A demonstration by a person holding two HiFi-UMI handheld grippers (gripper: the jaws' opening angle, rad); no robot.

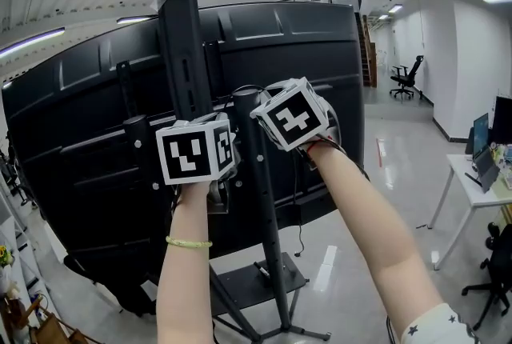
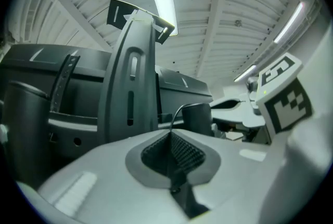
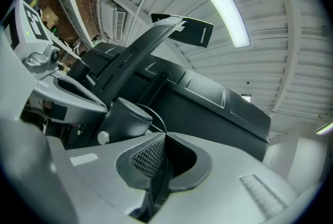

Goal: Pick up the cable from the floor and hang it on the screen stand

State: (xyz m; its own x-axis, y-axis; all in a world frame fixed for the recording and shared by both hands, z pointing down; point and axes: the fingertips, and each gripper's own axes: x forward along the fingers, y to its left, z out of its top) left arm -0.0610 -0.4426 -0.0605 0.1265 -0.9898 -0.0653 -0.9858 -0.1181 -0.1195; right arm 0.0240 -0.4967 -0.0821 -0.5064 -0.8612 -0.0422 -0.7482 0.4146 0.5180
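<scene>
The left gripper (image 2: 170,133), centre-left in the head view, has its jaws closed on a thin black cable (image 2: 176,113). The cable arcs up from the jaw tips beside the round top of the screen stand (image 2: 200,113). Just to its right, the right gripper (image 3: 163,137) also pinches the cable, which curves from its jaws toward that same round top. Both grippers are raised at mid-frame against the back of the large dark screen (image 1: 320,70).

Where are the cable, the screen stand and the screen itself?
cable (image 2: 176,116): left gripper view, its thin arc.
screen stand (image 1: 182,46): head view, upright column.
screen (image 1: 312,70): head view, dark back panel.
</scene>
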